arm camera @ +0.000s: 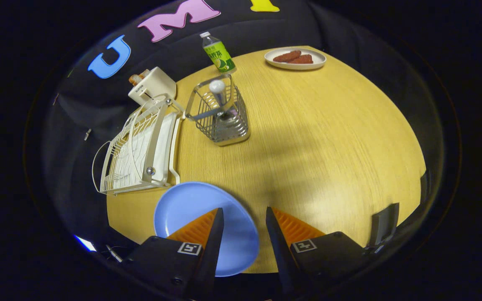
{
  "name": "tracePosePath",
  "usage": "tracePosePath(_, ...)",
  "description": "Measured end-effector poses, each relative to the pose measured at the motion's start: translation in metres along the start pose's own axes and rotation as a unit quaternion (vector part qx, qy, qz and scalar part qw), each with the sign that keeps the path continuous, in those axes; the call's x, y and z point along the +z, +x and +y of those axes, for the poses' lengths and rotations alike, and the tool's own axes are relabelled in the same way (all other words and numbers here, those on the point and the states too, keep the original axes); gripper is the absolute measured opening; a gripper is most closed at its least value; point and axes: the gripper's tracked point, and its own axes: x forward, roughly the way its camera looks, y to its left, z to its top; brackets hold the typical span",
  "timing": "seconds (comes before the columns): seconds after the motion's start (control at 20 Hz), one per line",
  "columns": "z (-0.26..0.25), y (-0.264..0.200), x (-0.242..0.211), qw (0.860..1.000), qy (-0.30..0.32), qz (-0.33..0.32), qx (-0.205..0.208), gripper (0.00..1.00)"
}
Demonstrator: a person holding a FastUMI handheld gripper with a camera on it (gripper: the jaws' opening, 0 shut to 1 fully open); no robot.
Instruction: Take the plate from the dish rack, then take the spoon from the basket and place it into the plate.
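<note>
A blue plate (191,205) lies flat on the wooden table (308,146), partly under my left finger (207,225). My gripper (244,213) hovers above the table's near edge, open, with nothing between its fingers. Beyond the fingers stands a wire basket (220,117) with a spoon (218,90) upright inside, its white rounded end sticking up. The white dish rack (140,146) sits to the left of the basket, with no plate in it.
A green-labelled bottle (219,53) stands behind the basket. A white toaster (152,85) holding bread sits behind the rack. At the far side lies a white plate with brown food (295,58). A dark object (385,221) hangs at the table's near right edge.
</note>
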Motion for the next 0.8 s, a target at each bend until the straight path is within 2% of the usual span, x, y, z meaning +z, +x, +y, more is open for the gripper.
tracePosePath(0.2, 0.000, -0.022, 0.063, 0.993, -0.076, -0.085, -0.028, 0.63)
tracePosePath(0.3, 0.002, -0.024, 0.087, 0.988, -0.109, -0.106, -0.036, 0.63)
tracePosePath(0.7, 0.019, 0.005, 0.124, 0.985, -0.135, -0.104, -0.011, 0.61)
tracePosePath(0.8, 0.019, 0.012, 0.126, 0.985, -0.140, -0.100, -0.010, 0.51)
